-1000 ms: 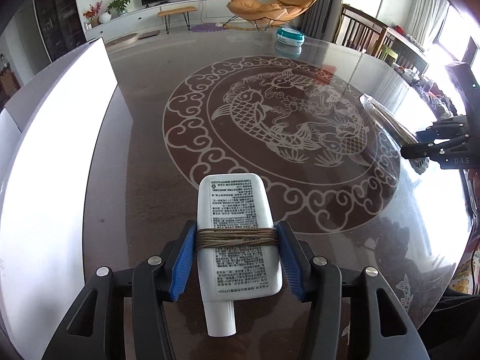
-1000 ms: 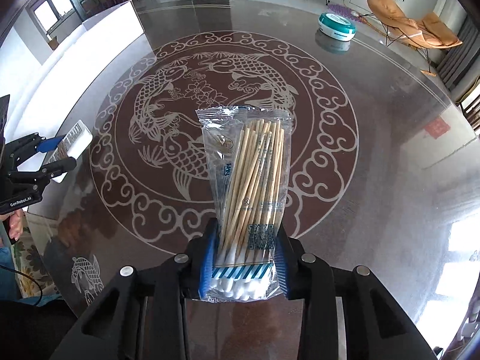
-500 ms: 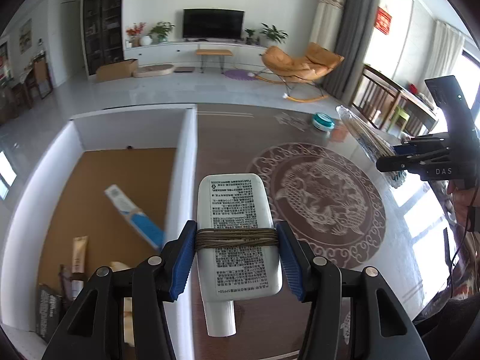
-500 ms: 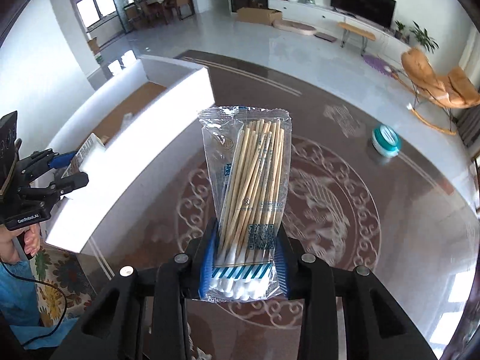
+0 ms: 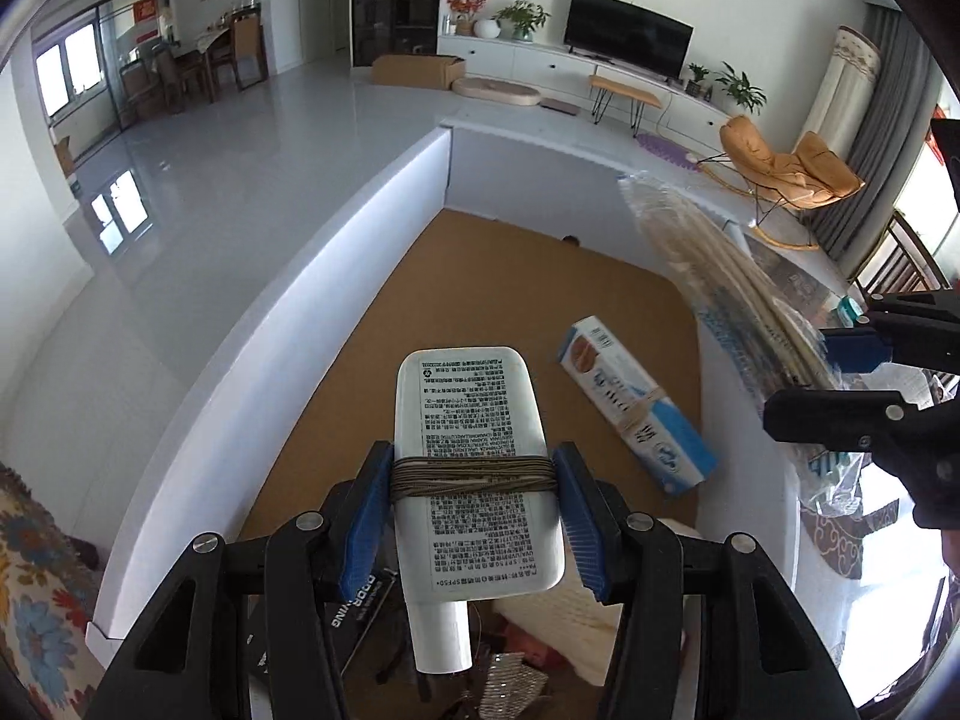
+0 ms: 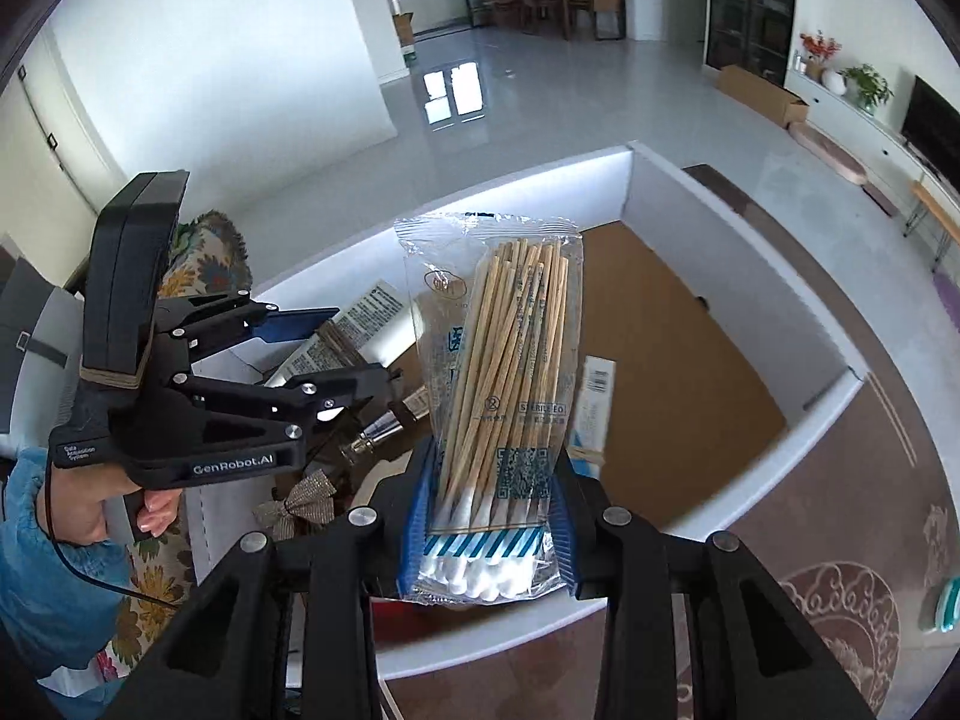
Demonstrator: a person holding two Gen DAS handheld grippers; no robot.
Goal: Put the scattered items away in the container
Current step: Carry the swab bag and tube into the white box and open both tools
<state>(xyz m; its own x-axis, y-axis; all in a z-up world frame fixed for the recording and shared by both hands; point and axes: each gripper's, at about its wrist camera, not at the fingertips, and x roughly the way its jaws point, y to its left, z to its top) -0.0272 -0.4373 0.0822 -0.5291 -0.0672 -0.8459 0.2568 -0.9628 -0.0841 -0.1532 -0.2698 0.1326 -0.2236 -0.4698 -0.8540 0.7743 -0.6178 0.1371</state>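
Note:
My left gripper is shut on a white tube bound with brown string, held above the near end of the white box with a cork-brown floor. My right gripper is shut on a clear bag of cotton swabs, held over the box's near wall. The swab bag and the right gripper show at the right of the left wrist view. The left gripper with the tube shows at the left of the right wrist view.
Inside the box lie a blue-and-white carton, a black packet, a glittery bow and other small items at the near end. The round dark table with its fish pattern lies to the right of the box.
Both grippers have swung left from over the table to over the white box, each still holding its item. The two grippers are now close together.

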